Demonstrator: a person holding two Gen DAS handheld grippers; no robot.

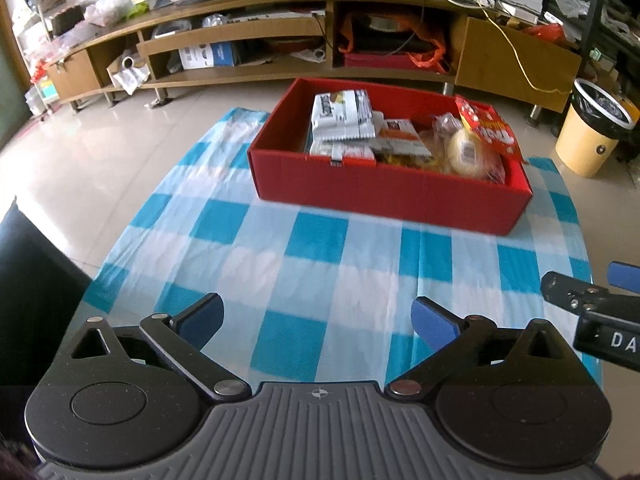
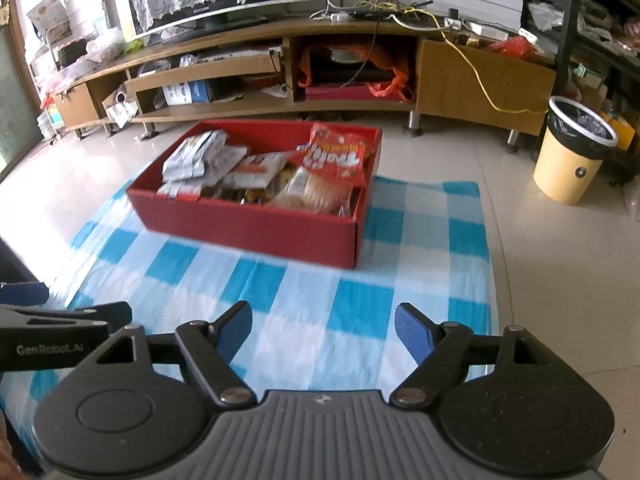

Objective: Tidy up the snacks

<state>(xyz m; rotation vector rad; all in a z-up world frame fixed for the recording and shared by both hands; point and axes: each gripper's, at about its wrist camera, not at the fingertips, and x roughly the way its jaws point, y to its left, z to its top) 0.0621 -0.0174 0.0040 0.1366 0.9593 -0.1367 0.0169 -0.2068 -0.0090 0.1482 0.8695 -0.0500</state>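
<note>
A red cardboard box [image 1: 384,194] [image 2: 256,230] stands on a blue-and-white checked cloth [image 1: 312,280] [image 2: 320,304] on the floor. It holds several snack packs: grey-white sachets [image 1: 344,114] [image 2: 196,158], a red bag [image 1: 490,126] [image 2: 338,156] and a round cracker pack [image 1: 466,152] [image 2: 310,190]. My left gripper [image 1: 318,316] is open and empty, well short of the box. My right gripper [image 2: 324,326] is open and empty too. Each gripper shows at the edge of the other's view.
A long wooden TV stand [image 1: 280,32] [image 2: 280,68] with cluttered shelves runs behind the box. A yellow waste bin [image 1: 592,132] [image 2: 572,152] with a black liner stands at the right. Tiled floor [image 1: 80,152] surrounds the cloth.
</note>
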